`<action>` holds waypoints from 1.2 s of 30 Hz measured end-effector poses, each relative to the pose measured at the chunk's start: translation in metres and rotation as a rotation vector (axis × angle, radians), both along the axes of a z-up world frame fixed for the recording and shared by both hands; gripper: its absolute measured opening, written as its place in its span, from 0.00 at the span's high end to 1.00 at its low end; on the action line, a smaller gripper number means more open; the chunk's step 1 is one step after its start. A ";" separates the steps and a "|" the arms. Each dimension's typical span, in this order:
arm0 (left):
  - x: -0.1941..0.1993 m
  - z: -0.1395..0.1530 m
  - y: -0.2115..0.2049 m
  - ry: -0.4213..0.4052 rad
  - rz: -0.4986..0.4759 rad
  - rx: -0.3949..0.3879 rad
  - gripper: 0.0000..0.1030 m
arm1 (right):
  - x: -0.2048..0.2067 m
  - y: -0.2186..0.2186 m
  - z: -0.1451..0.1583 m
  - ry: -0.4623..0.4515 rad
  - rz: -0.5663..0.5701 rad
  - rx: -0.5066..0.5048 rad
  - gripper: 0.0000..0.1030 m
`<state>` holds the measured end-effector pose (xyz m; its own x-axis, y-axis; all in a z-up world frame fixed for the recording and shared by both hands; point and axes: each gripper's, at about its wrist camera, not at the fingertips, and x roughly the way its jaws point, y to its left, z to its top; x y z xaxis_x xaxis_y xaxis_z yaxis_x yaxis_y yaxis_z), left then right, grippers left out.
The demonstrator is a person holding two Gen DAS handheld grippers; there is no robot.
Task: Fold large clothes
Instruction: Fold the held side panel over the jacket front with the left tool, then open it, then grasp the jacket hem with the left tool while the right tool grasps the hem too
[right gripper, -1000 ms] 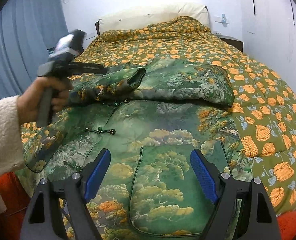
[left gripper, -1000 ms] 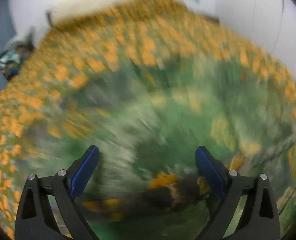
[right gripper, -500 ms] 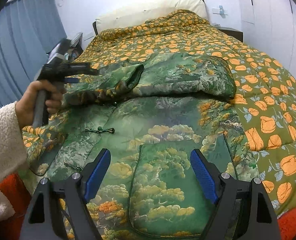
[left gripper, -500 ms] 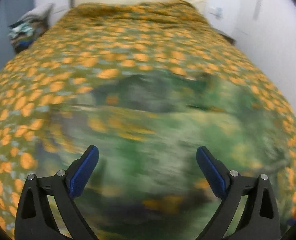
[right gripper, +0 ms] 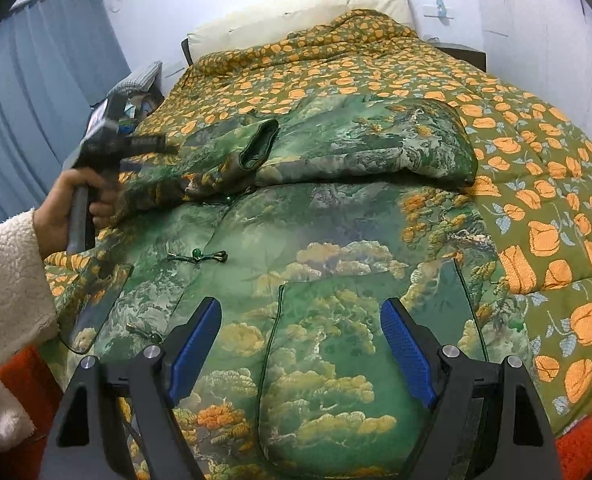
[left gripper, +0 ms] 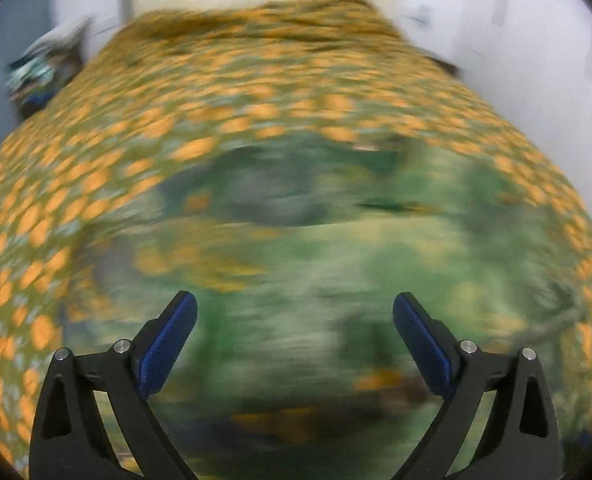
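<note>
A green landscape-print padded jacket [right gripper: 335, 240] lies spread on the bed, front up, with its knot buttons [right gripper: 196, 256] showing. One sleeve [right gripper: 375, 148] is folded across the chest, its cuff [right gripper: 260, 144] pointing left. My right gripper [right gripper: 299, 320] hovers open over the jacket's lower pocket, nothing between its blue pads. A hand [right gripper: 68, 208] holds my left gripper [right gripper: 156, 146] beside the jacket's left shoulder. In the blurred left wrist view the left gripper [left gripper: 294, 312] is open and empty above the jacket [left gripper: 315, 280].
An orange-flowered quilt [right gripper: 535, 160] covers the whole bed, with a cream pillow [right gripper: 296, 12] at the head. A blue curtain [right gripper: 36, 100] hangs at left beside a pile of clothes [right gripper: 140, 84]. White walls close the right. Red-orange fabric [right gripper: 583, 440] shows at the bed's near edge.
My left gripper has drawn back to the left and a little up, away from the folded sleeve. The sleeve stays lying across the jacket. The right gripper has barely moved.
</note>
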<state>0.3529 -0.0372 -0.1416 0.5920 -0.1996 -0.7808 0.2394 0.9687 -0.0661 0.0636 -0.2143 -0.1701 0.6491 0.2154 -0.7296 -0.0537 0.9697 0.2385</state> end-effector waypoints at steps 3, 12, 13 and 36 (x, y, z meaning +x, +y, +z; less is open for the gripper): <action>0.000 -0.012 -0.044 0.014 -0.101 0.035 0.04 | -0.001 0.002 0.001 -0.005 0.006 -0.005 0.21; 0.002 -0.035 -0.057 0.084 -0.082 0.119 0.04 | -0.004 -0.009 0.005 -0.020 -0.016 0.000 0.21; -0.008 -0.025 -0.050 0.059 -0.085 0.121 0.04 | -0.004 -0.010 0.006 -0.023 -0.020 0.002 0.21; -0.214 -0.008 0.184 0.214 0.136 0.079 0.03 | -0.063 -0.082 0.153 -0.239 -0.140 -0.287 0.11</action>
<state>0.1388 0.1471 -0.1496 0.4290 -0.0631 -0.9011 0.0956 0.9951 -0.0241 0.0002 -0.2966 -0.0176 0.8163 -0.0784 -0.5723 0.0631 0.9969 -0.0466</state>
